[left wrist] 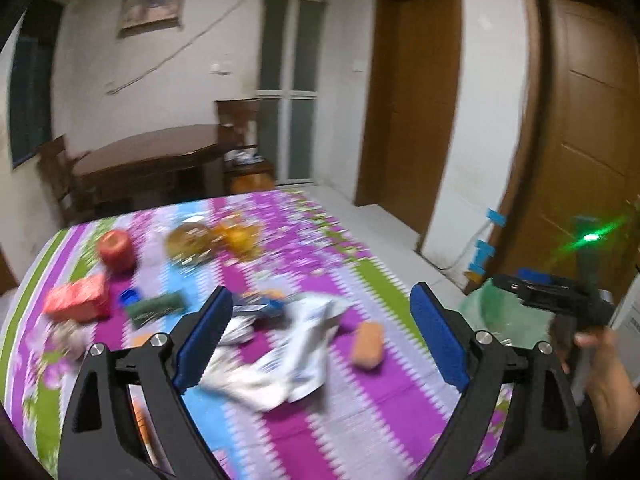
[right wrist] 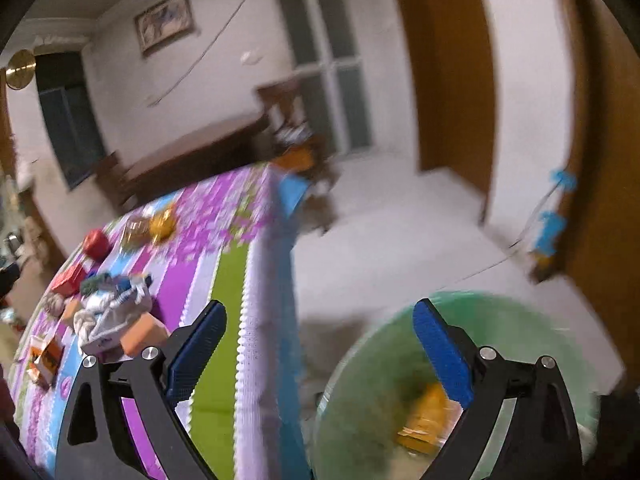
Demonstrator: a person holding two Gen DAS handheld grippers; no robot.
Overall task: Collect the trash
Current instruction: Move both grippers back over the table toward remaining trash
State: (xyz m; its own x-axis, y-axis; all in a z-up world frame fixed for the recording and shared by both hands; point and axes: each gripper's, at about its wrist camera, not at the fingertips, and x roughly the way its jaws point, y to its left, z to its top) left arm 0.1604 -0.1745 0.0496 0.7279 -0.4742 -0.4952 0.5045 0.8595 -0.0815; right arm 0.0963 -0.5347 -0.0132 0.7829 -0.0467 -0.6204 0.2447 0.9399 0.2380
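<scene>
With an orange scrap (right wrist: 426,420) lying in the green-lined bin (right wrist: 500,320) at five o'clock off the table, both the right gripper (right wrist: 320,354) and left gripper (left wrist: 320,336) gape empty, so next I reckon comes the crumpled white wrapper (left wrist: 288,344), between the left's fingers.

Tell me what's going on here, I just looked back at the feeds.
A person is clearing trash off a striped tablecloth. The left gripper hangs open over a crumpled white wrapper, nothing held. The right gripper is open and empty above a green-lined bin beside the table, with an orange package already inside. An apple and a red box remain.
</scene>
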